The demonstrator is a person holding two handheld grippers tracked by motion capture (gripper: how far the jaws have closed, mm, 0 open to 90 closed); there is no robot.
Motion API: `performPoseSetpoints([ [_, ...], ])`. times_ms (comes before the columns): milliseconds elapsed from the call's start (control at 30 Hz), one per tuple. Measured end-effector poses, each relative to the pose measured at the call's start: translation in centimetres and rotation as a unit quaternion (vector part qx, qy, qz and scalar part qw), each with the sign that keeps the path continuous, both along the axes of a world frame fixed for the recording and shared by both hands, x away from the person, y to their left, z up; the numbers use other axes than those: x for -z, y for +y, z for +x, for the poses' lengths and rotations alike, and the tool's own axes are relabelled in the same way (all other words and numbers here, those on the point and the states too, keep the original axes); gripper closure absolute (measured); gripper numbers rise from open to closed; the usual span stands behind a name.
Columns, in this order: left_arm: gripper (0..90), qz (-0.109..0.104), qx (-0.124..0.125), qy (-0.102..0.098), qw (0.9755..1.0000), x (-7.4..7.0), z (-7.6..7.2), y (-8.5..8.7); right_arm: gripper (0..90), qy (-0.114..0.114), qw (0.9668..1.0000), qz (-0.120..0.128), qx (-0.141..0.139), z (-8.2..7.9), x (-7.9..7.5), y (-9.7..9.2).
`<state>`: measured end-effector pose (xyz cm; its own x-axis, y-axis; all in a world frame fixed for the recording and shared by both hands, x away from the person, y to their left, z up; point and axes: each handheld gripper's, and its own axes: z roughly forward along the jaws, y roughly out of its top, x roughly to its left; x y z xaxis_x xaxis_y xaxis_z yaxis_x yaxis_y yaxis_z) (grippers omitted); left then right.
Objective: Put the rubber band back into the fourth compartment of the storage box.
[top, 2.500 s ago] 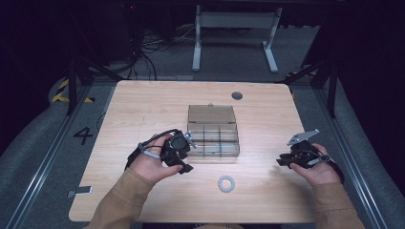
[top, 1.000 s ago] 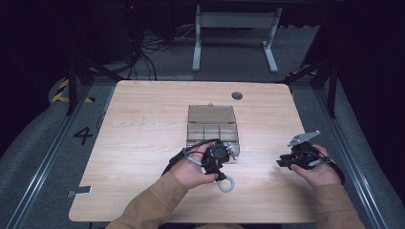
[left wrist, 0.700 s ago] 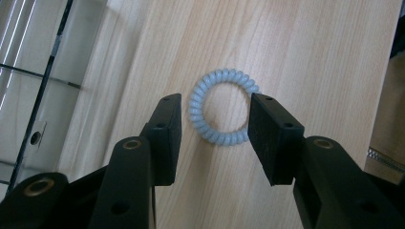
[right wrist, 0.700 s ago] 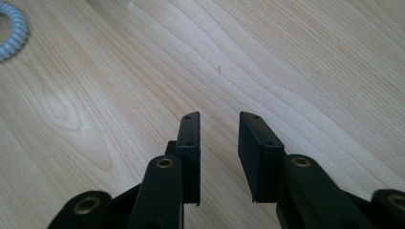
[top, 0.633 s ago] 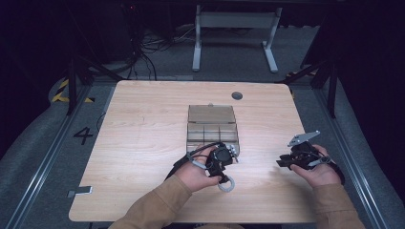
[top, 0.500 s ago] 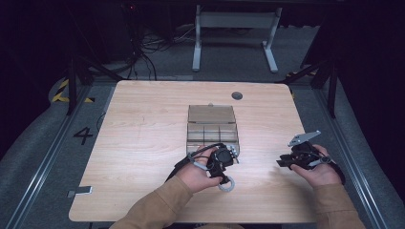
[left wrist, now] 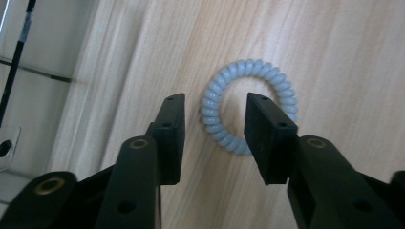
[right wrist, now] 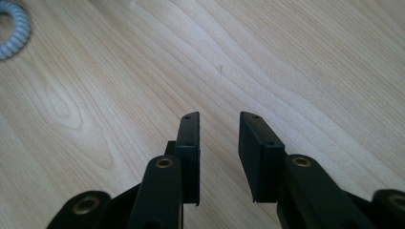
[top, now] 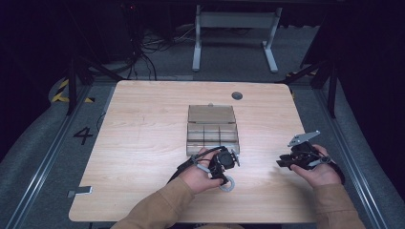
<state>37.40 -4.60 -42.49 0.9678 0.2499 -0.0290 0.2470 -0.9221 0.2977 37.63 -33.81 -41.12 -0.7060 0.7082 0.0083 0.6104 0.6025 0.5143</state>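
A pale blue spiral hair tie (left wrist: 208, 112) lies flat on the wooden table (top: 143, 143), near the front edge. My left gripper (left wrist: 215, 102) points down over it, and its jaws have just been closing. One jaw stands outside the ring's left side and the other over its middle, so the coil's left arc sits between them. The pads are clear of it. In the high view the left gripper (top: 223, 177) hides part of the hair tie (top: 232, 185). My right gripper (top: 282, 163) hovers open at the right with nothing between its jaws (right wrist: 219, 119). The hair tie (right wrist: 19, 36) shows at that view's top left.
A clear compartment box (top: 212, 125) with its lid open stands at the table's middle, just beyond my left hand. A grey round grommet (top: 237, 95) sits near the far edge. Bare wood stretches to the left and between the two hands.
My left hand has moved right from the box's left side to the hair tie and sunk onto it. The right hand has stayed still.
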Motion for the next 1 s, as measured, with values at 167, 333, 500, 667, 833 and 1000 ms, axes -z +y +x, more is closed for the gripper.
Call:
performPoseSetpoints([
  [167,67.5,0.003,0.005,0.0,1.0,0.21,-0.12,-0.19,70.4,-0.001,1.0,0.0,0.0,0.0,-0.01,-0.03],
  [333,72.1,0.009,0.008,-0.007,0.9999,0.4,-0.25,-0.36,70.4,-0.001,1.0,0.0,0.0,0.0,-0.02,-0.02],
  [500,76.3,0.011,0.011,-0.008,0.9998,0.46,-0.29,-0.4,70.4,-0.001,1.0,0.001,-0.002,-0.01,0.01,0.0],
  [667,77.7,0.017,0.011,-0.013,0.9997,0.57,-0.27,-0.46,70.4,-0.002,1.0,0.001,-0.003,-0.03,-0.02,0.01],
  [833,80.5,0.013,0.008,-0.019,0.9997,0.61,-0.34,-0.46,70.4,-0.002,1.0,0.001,-0.003,-0.02,0.01,0.01],
  [1000,82.0,0.01,0.009,-0.02,0.9997,0.61,-0.46,-0.48,70.4,-0.002,1.0,0.001,-0.002,-0.03,0.01,-0.02],
])
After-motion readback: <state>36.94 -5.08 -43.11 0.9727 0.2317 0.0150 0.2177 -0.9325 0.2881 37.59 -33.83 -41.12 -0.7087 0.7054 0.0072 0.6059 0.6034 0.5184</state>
